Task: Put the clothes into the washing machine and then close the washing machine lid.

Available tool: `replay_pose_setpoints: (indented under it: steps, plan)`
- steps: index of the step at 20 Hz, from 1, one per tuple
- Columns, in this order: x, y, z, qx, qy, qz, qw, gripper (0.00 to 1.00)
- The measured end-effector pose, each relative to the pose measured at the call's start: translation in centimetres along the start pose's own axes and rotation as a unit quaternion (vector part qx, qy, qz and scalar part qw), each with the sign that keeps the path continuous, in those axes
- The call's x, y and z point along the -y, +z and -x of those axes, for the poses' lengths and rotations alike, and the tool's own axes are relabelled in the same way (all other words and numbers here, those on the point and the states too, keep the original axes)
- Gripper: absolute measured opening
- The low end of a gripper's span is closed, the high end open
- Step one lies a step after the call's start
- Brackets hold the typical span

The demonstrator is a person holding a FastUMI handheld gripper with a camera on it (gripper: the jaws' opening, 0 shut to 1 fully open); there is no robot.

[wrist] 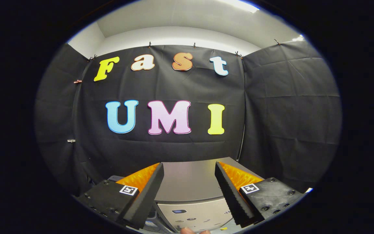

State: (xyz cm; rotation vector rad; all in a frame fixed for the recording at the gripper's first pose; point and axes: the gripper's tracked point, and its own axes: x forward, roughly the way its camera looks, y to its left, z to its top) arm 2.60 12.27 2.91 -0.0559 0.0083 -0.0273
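Just one washing machine (187, 182), gripper (189, 169) agape.

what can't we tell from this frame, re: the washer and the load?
- Washing machine: gripper view shows just its grey top and part of the control panel between the open, empty tool fingers; whether the lid is open or shut cannot be told.
- Control panel: markings too small, partly behind the fingers.
- Fingertip of a person: cut off below the panel; what it is doing is unclear.
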Motion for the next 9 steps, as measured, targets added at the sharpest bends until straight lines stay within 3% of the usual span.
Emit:
replay_pose_setpoints:
  steps: [9]
  plan:
    - [0.22, -0.08, 0.45, 0.002, 0.0, -0.001, 1.0, 0.99]
